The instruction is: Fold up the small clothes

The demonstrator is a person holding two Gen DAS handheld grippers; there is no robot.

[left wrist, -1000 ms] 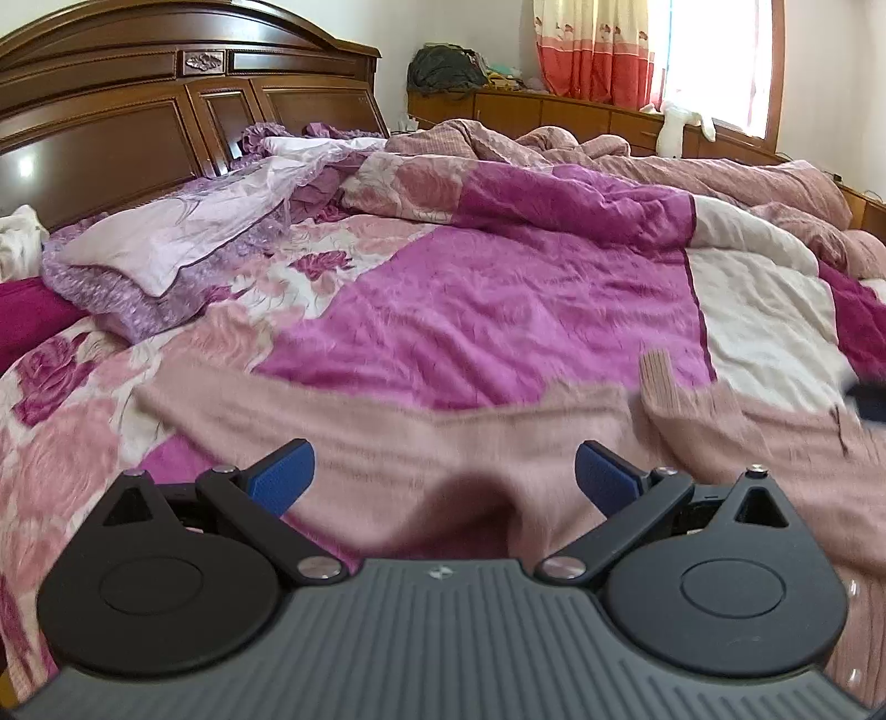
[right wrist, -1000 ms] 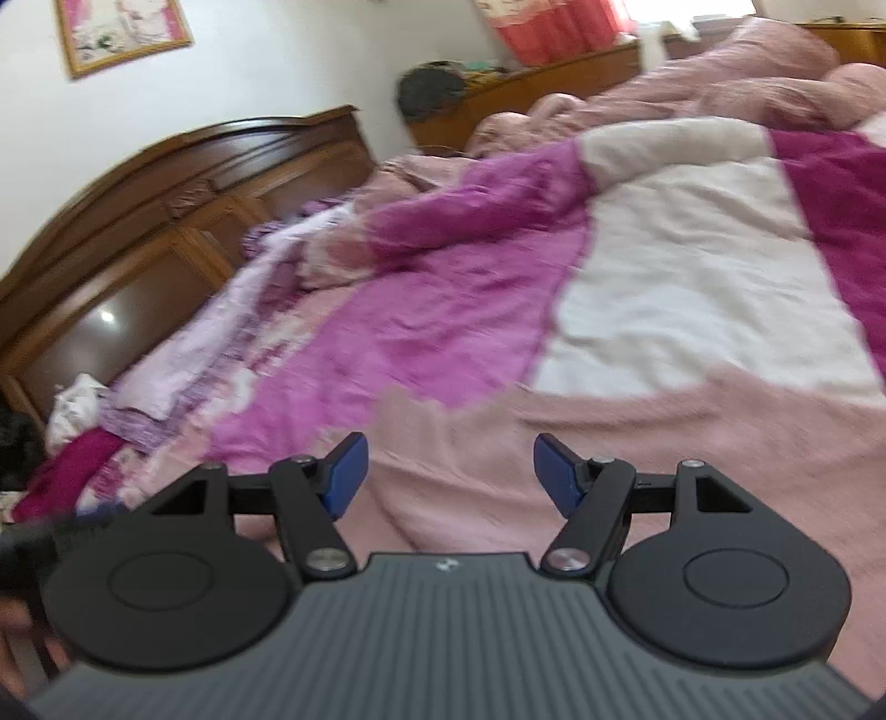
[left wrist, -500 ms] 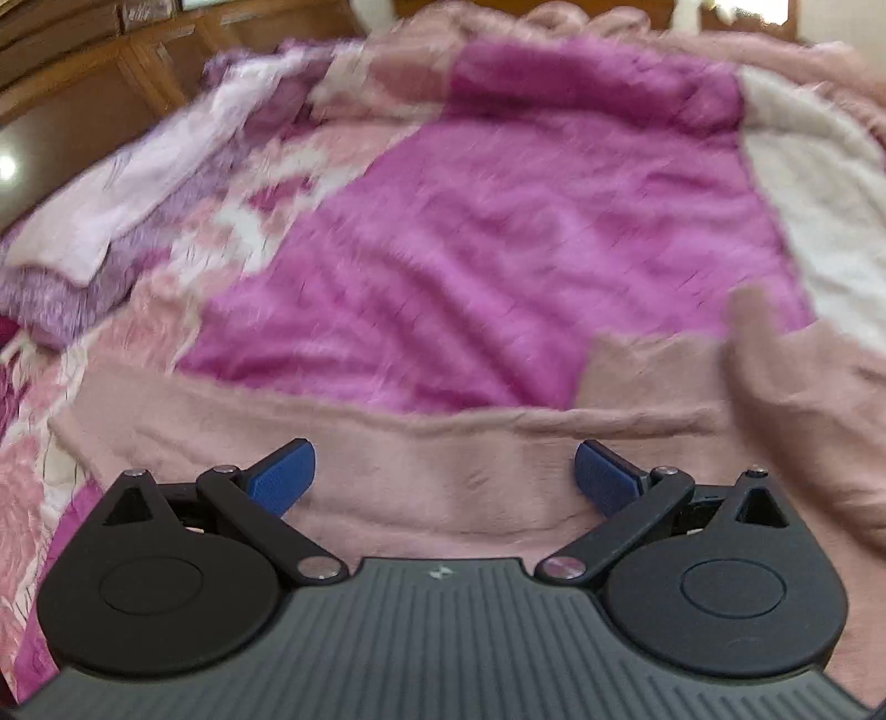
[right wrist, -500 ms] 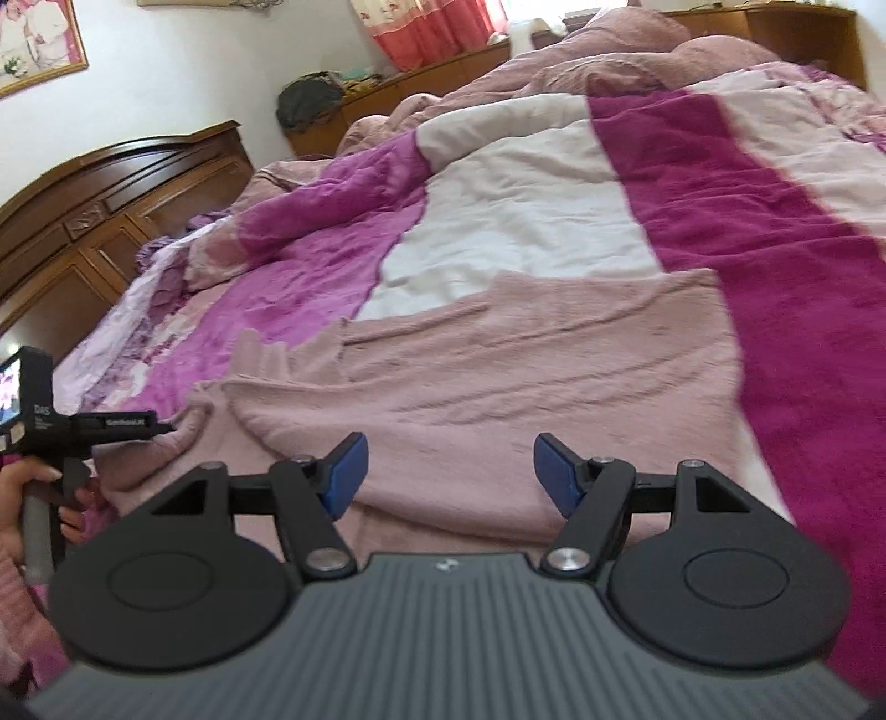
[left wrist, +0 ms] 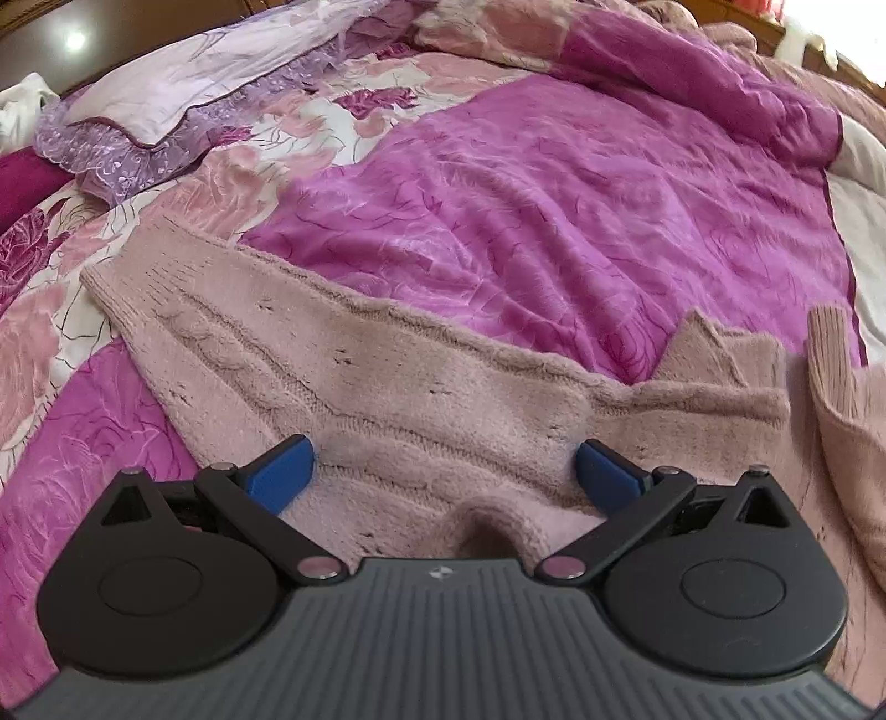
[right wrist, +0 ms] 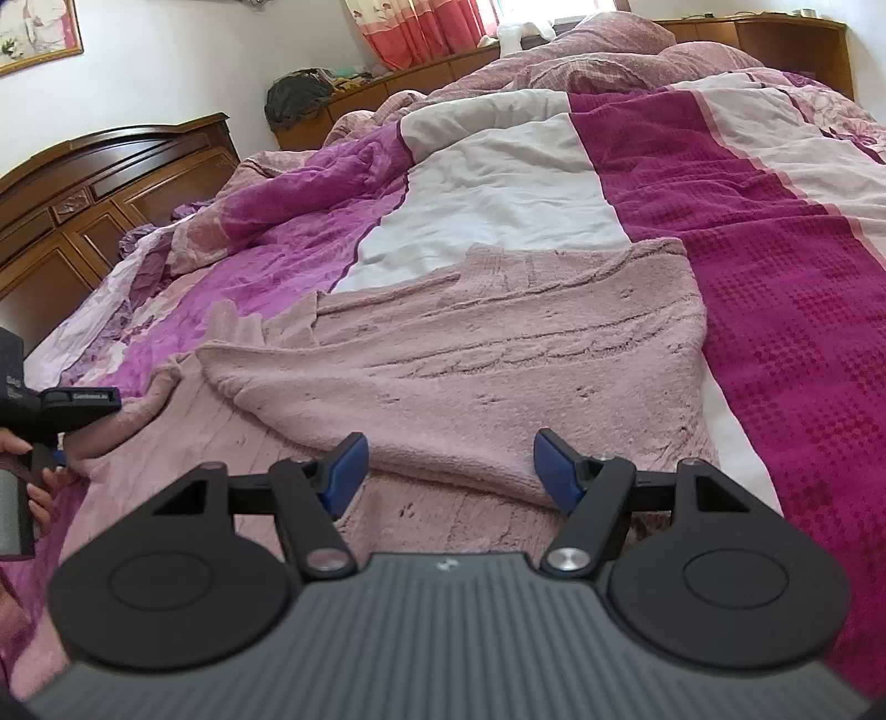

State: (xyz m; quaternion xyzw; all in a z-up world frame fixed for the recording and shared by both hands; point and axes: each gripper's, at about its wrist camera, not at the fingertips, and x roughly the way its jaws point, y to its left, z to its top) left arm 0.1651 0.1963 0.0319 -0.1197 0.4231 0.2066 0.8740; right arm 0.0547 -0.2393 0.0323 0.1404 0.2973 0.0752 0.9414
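Bed covered by magenta floral quilt (left wrist: 554, 210), centre of left view. Lilac lace-edged pillow (left wrist: 183, 94) upper left. Right view: wooden headboard (right wrist: 99, 188) at left, dark red waffle blanket (right wrist: 775, 288) at right, red-orange curtain (right wrist: 421, 25) top centre, framed picture (right wrist: 33, 30) top left, dark bag (right wrist: 299, 94) on ledge.

Left wrist view sits low, close over the pink sweater (left wrist: 421, 387), facing the pillows (left wrist: 183, 83). Right wrist view looks along the bed — both share that sweater (right wrist: 498, 365).
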